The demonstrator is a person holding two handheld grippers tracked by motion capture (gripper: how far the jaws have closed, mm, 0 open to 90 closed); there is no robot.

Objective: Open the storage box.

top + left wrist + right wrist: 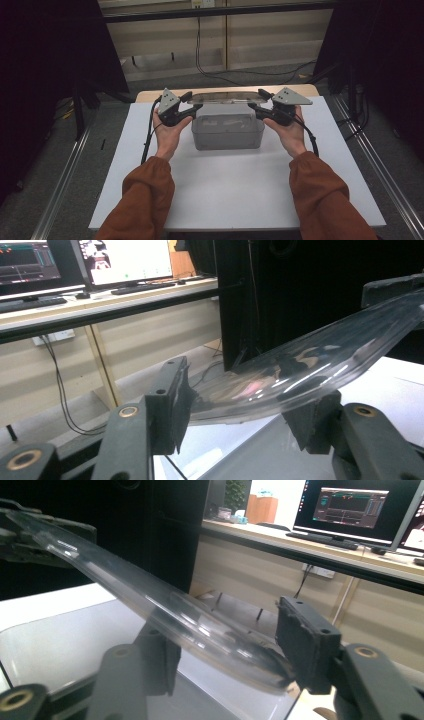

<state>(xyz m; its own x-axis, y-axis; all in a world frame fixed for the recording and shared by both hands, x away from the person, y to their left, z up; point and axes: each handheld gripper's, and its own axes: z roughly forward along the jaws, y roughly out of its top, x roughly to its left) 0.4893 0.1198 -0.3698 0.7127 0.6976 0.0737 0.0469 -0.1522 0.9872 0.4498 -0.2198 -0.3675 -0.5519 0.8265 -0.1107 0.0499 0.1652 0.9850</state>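
Both forearms reach forward over the white table (225, 195), hands flanking the clear container (228, 132). The left gripper (192, 102) and right gripper (257, 102) each pinch an end of the transparent lid (225, 97), apparently just above the container's far rim.

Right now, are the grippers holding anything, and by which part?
Yes. A clear lid is held above the clear box, the left gripper on its left end, the right gripper on its right end.
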